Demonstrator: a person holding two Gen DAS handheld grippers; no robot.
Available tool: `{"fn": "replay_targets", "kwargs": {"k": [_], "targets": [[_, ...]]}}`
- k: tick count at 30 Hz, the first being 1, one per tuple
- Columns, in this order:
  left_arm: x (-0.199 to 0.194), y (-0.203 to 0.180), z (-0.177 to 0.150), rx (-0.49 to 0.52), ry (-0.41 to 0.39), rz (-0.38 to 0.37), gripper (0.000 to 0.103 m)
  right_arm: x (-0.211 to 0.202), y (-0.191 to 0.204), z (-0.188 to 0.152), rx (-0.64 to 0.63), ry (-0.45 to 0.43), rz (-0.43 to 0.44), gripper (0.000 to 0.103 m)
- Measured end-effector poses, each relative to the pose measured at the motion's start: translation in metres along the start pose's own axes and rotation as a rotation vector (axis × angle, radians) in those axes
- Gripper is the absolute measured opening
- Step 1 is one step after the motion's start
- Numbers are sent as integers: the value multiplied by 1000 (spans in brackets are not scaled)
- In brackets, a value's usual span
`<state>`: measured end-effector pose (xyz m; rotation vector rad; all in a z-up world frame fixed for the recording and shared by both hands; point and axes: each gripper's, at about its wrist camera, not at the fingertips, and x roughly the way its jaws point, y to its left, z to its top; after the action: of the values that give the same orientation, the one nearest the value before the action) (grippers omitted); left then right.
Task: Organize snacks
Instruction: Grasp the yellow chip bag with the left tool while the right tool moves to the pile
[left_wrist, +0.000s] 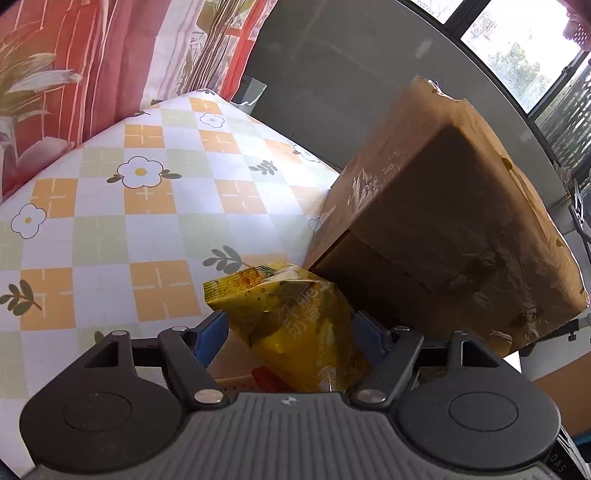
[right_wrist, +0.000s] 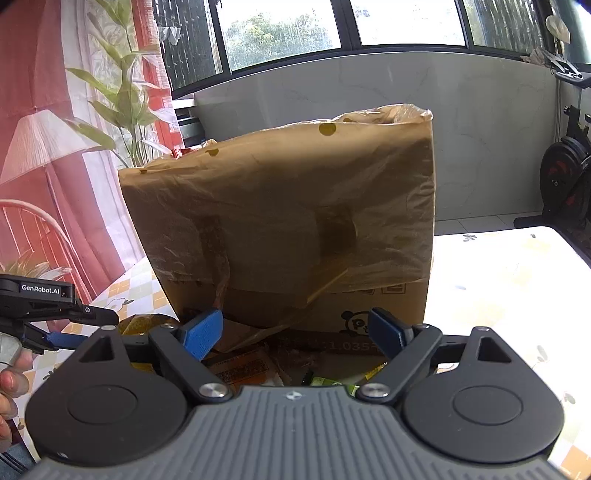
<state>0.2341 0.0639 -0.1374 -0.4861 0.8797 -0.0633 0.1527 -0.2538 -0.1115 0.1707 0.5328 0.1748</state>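
A: Left gripper (left_wrist: 291, 328)?
B: Jaws spread wide, yellow snack bag (left_wrist: 291, 325) sitting between them. Its right edge meets the right pad; the left blue pad (left_wrist: 208, 341) looks just clear of the foil. Can't tell if it's truly pinched.
A: Where's the bag otherwise?
B: Tilted, sealed top sticking out past the fingertips, over the checked tablecloth (left_wrist: 110, 229). The cardboard box (left_wrist: 443, 229) is just ahead and right of the jaws, wrapped in brown plastic.
A: Right gripper (right_wrist: 295, 332)?
B: Jaws spread, nothing between the pads. The same box (right_wrist: 288, 221) fills the view straight ahead of them, close.
A: Anything under it?
B: Loose snack packets (right_wrist: 251, 369) low between the fingers, at the box's foot. Green one toward the right finger.
A: The other gripper visible there?
B: Yes, far left of the right jaws, a hand (right_wrist: 11, 380) under it.
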Motion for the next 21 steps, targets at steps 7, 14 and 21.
{"fn": "replay_targets", "kwargs": {"k": [7, 14, 21], "targets": [[22, 7, -5, -140, 1, 9, 81, 8, -8, -15, 31, 38, 7, 88], [38, 6, -7, -167, -5, -10, 85, 14, -20, -26, 73, 74, 2, 88], [53, -1, -11, -117, -25, 14, 86, 15, -19, -29, 71, 83, 10, 88]]}}
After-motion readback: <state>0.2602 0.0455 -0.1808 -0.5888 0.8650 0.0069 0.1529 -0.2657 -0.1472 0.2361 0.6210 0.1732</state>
